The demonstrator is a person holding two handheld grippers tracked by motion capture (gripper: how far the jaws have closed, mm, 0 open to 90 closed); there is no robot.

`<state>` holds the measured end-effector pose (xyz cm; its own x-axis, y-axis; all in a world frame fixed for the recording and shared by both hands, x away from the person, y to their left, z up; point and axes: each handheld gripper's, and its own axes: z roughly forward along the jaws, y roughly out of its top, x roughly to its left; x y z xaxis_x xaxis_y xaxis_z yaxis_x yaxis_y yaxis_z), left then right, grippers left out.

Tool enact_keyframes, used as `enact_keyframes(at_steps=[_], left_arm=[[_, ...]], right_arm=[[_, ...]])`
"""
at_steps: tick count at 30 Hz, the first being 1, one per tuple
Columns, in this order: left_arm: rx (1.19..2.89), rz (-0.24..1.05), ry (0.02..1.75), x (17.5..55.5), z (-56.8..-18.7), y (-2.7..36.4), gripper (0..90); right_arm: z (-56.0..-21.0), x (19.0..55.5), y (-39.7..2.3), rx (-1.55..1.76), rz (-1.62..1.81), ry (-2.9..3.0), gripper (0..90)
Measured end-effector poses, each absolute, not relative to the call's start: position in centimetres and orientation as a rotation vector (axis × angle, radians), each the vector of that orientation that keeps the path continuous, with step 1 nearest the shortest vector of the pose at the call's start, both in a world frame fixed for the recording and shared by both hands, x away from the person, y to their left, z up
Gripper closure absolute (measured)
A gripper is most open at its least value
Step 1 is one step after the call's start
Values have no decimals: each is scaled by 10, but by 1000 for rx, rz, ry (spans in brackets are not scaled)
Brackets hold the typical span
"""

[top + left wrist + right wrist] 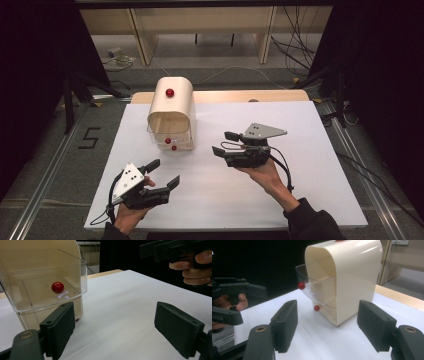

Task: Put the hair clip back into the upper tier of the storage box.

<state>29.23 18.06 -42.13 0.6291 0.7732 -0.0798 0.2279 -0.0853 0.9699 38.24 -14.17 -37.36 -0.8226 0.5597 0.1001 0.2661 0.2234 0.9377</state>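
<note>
Cream drawer cabinet (171,107) at 11 o'clock on white table (300,125); upper clear drawer (169,134) pulled out. Left gripper (162,175) at 7 o'clock, right gripper (224,142) at centre: both jaws spread, empty.

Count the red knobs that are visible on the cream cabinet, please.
3. One red knob sits on the cabinet top, one on the pulled-out clear upper drawer, one on the lower drawer. Others may be hidden.
</note>
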Motion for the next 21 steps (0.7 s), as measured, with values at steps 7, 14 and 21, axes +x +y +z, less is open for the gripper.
enact_keyframes(at_steps=[7,14,21], left_arm=[[1640,556,838,292,-421,181,165],[1639,554,837,292,-421,181,165],[1638,547,837,292,-421,181,165]], right_arm=[[-377,379,-148,782,1657,2218,327],[-380,374,-156,788,1647,2203,311],[-384,369,-171,823,1656,2177,301]])
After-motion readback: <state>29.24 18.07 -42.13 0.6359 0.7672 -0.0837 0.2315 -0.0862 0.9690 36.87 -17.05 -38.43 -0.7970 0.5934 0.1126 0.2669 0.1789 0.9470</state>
